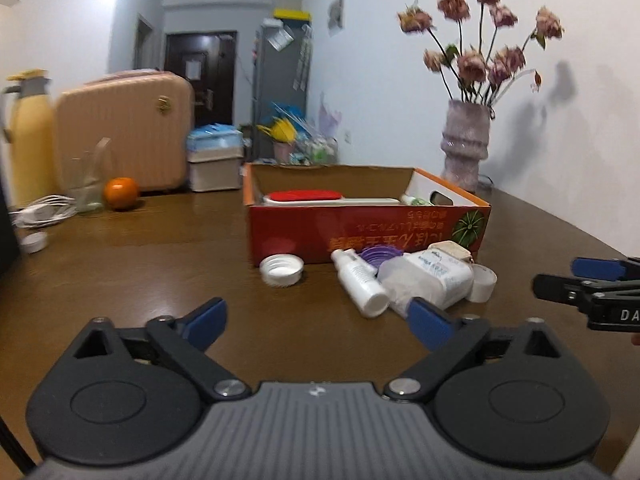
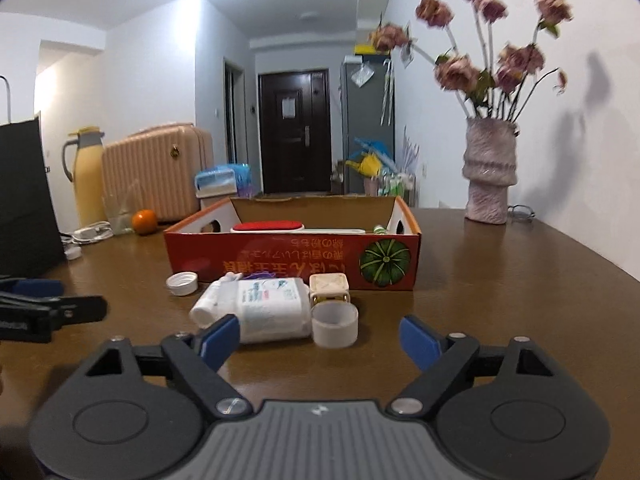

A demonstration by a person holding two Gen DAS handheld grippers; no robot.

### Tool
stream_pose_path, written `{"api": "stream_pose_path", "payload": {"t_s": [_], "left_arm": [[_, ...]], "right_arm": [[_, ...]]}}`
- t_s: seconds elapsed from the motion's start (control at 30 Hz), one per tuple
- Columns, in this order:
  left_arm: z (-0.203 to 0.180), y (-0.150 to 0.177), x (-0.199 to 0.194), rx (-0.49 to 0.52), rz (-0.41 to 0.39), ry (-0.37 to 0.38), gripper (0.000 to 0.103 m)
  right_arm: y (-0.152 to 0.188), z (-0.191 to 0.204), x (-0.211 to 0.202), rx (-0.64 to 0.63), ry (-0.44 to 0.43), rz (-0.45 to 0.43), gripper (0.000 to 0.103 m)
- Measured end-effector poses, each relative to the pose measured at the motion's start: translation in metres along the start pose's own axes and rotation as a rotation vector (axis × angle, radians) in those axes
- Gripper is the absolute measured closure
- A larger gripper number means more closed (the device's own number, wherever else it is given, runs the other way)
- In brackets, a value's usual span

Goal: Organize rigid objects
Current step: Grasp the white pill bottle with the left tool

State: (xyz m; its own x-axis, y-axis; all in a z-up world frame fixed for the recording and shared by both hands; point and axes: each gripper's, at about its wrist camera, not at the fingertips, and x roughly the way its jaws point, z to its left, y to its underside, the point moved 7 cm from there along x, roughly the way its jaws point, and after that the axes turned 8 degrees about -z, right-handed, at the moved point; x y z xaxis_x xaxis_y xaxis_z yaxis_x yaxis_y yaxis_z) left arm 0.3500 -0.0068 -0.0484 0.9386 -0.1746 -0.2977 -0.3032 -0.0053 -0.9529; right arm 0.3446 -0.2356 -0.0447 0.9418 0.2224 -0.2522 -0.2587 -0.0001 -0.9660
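Both hand-held grippers w/ jaws apart, nothing held, on approach to loose items in front of the box.

L to R: left hand-held gripper [image 1: 316,322] faces the white cap [image 1: 281,270] and small white bottle [image 1: 360,282]; right hand-held gripper [image 2: 320,340] faces the wide white bottle [image 2: 268,310] and white ring cap [image 2: 334,324], all on the table [image 1: 140,280] just before the orange box [image 2: 292,262]. Items touch each other, so imo take outer ones first, pads square across bottle body, lift clear, then drop over box wall. Red-lidded case [image 2: 267,227] already inside.
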Motion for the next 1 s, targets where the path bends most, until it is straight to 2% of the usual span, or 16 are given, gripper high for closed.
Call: {"api": "stream_pose_path", "payload": {"t_s": [0.17,0.27,0.33,0.4,0.5,0.6,0.73,0.8,0.9,1.0], "left_arm": [[-0.009,-0.009,0.056,-0.018,0.051,0.025,0.033],[-0.011,-0.007,0.071,-0.111,0.08,0.077,0.037],[-0.016,-0.004,0.074,-0.168,0.097,0.13,0.042],[-0.022,-0.005,0.075,-0.176,0.093,0.163,0.05],[-0.036,-0.004,0.084,-0.175,0.117,0.217,0.054],[-0.046,0.0,0.092,-0.205,0.158,0.251,0.063],[-0.053,0.003,0.092,-0.22,0.159,0.248,0.066],[-0.053,0.004,0.083,-0.226,0.158,0.238,0.071],[-0.053,0.008,0.06,-0.248,0.164,0.237,0.071],[-0.052,0.017,0.031,-0.273,0.176,0.246,0.072]], "right_arm": [[-0.015,0.006,0.042,0.005,-0.075,0.027,0.021],[-0.017,0.012,0.065,-0.014,-0.103,0.041,0.023],[-0.016,0.011,0.079,0.006,-0.123,0.056,0.034],[-0.014,0.01,0.092,0.06,-0.154,0.085,0.054],[-0.005,0.004,0.109,0.173,-0.203,0.136,0.063],[0.0,-0.002,0.118,0.261,-0.23,0.155,0.063],[0.004,-0.009,0.122,0.345,-0.243,0.172,0.066],[0.002,-0.009,0.115,0.327,-0.22,0.175,0.073],[-0.002,-0.003,0.091,0.3,-0.217,0.162,0.079],[0.002,0.003,0.057,0.296,-0.227,0.162,0.08]]}}
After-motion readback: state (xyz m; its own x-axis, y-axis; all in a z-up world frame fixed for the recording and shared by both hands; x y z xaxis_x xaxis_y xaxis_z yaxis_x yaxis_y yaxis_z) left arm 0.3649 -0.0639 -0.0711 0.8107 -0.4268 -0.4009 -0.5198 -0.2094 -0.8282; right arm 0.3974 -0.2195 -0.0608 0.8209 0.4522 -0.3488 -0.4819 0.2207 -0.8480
